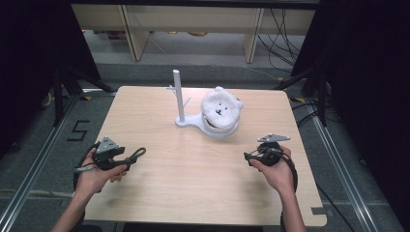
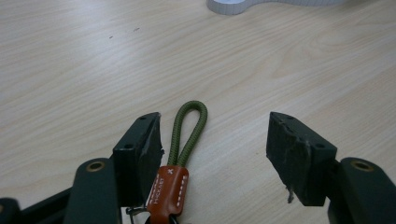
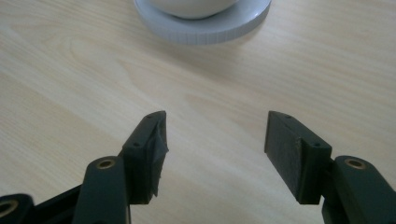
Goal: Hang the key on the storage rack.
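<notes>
Now both my grippers stand wide open, near edge.
My left gripper [image 2: 212,140] has the green strap loop [image 2: 187,133] beside its left pad, perhaps touching; my right gripper [image 3: 215,140] holds nothing.

Left tongs [image 2: 212,140]: two matte black jaws, blocky, each with a worn dark rubber pad frayed at the edges; small screw holes on the jaw backs, brass-coloured eyelets on the black arms behind. Right tongs [image 3: 215,140]: same build. Grey three-cornered plate on top of each body; black cable trails from each. Forearms bare, no sleeves seen.
</notes>
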Available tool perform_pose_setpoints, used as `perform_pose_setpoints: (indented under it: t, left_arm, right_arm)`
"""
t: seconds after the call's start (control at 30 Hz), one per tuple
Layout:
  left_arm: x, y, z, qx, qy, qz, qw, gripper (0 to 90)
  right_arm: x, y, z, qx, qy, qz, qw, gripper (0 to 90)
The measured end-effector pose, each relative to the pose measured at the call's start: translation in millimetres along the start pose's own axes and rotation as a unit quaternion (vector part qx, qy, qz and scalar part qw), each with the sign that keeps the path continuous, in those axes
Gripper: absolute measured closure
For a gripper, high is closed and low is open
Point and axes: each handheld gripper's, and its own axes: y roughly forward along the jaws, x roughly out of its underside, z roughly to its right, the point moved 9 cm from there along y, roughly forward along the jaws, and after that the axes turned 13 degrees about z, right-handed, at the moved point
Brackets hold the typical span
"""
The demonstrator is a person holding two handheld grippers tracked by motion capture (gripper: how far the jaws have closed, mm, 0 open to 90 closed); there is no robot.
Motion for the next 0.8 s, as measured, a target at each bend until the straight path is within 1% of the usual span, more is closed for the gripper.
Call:
perform_pose_setpoints:
  t: [0.03,0.07,0.1,0.13,0.17,0.2,0.23,0.27,0.3,0.33,0.37,0.4,0.43,0.47,0.5,0.53,0.57,0.6,0.63,0.67,0.7,0.73,0.77,0.8]
  left_arm:
    - [-0.5,-1.0,-2.6,0.002,0.012,-0.014,0.9998,35.2]
    - [-2.8,1.8,-2.7,0.001,0.006,-0.007,1.0000,35.6]
    - [-3.2,2.9,-4.0,0.004,0.005,-0.014,0.9999,36.0]
    - [-2.1,2.5,-5.9,0.006,0.010,-0.034,0.9994,36.7]
    - [-1.7,3.7,-6.8,0.008,0.014,-0.041,0.9990,37.7]
    - [0.3,3.6,-10.0,0.015,0.030,-0.065,0.9974,39.1]
    - [1.8,4.0,-11.4,0.023,0.036,-0.079,0.9959,40.3]
    - [3.4,6.0,-13.2,0.034,0.039,-0.096,0.9940,41.1]
    - [4.6,9.5,-14.6,0.031,0.032,-0.099,0.9941,41.7]
    - [6.8,12.1,-16.5,0.031,0.031,-0.108,0.9932,42.0]
    - [9.3,13.7,-18.9,0.033,0.038,-0.120,0.9916,42.5]
    - [11.9,13.5,-22.7,0.036,0.052,-0.137,0.9886,43.0]
    - [13.6,15.0,-24.4,0.036,0.053,-0.142,0.9878,43.7]
    - [16.0,13.3,-25.7,0.045,0.055,-0.164,0.9839,44.7]
    - [17.6,13.5,-26.3,0.046,0.053,-0.171,0.9827,45.6]
    - [19.9,15.7,-27.7,0.050,0.056,-0.172,0.9822,46.0]
    - [21.7,16.2,-28.2,0.049,0.056,-0.178,0.9812,46.9]
    - [24.3,16.2,-29.6,0.052,0.062,-0.193,0.9780,47.7]
    - [26.3,16.7,-30.1,0.048,0.058,-0.202,0.9765,48.2]
    - [27.6,16.9,-30.5,0.055,0.060,-0.210,0.9742,48.7]
    - [29.1,18.1,-30.5,0.055,0.057,-0.215,0.9735,49.7]
    - [30.5,19.3,-30.7,0.055,0.056,-0.219,0.9726,50.4]
    - [31.4,19.5,-30.9,0.057,0.057,-0.225,0.9710,50.9]
    - [32.6,20.6,-31.4,0.059,0.058,-0.231,0.9693,51.1]
  right_arm:
    - [2.1,-0.6,-0.2,0.009,0.004,0.001,1.0000,40.3]
    - [4.7,-0.1,-1.3,0.006,0.009,-0.004,0.9999,40.1]
    - [6.9,0.2,-2.2,0.001,0.009,-0.008,0.9999,39.9]
    - [8.4,-0.1,-2.7,-0.002,0.008,-0.013,0.9999,39.8]
    - [9.0,0.1,-0.9,-0.001,-0.006,-0.011,0.9999,39.7]
    - [8.7,-0.3,-1.8,-0.003,-0.004,-0.011,0.9999,39.6]
    - [9.9,-1.8,-4.9,-0.005,0.013,-0.017,0.9998,39.4]
    - [10.4,-3.2,-5.2,-0.006,0.009,-0.020,0.9997,39.3]
    - [11.2,-4.3,-5.8,-0.006,0.010,-0.022,0.9997,38.9]
    - [11.5,-4.0,-4.5,-0.007,-0.002,-0.021,0.9998,38.6]
    - [13.4,-6.3,-6.2,-0.007,0.008,-0.031,0.9995,38.6]
    - [14.0,-6.1,-6.5,-0.014,0.009,-0.031,0.9994,38.6]
    - [14.1,-6.8,-6.2,-0.014,0.008,-0.031,0.9994,38.6]
    - [13.6,-6.5,-5.3,-0.015,0.006,-0.027,0.9995,38.5]
    - [13.6,-6.4,-4.4,-0.016,0.007,-0.029,0.9994,38.5]
    - [13.5,-6.8,-3.5,-0.014,0.004,-0.028,0.9995,38.5]
    - [13.8,-6.4,-4.0,-0.017,0.011,-0.031,0.9993,38.4]
    - [13.8,-5.3,-2.8,-0.015,0.010,-0.029,0.9994,38.4]
    - [16.1,-5.7,-1.2,-0.008,0.009,-0.038,0.9992,38.4]
    - [15.3,-4.6,-5.9,-0.017,0.023,-0.034,0.9990,38.4]
    - [15.6,-3.8,-3.7,-0.020,0.011,-0.034,0.9992,38.4]
    - [16.0,-4.2,-4.2,-0.018,0.013,-0.035,0.9991,38.4]
    - [15.5,-0.6,-3.2,-0.019,0.005,-0.018,0.9996,38.4]
    - [15.5,-0.9,-4.6,-0.019,0.015,-0.021,0.9995,38.4]
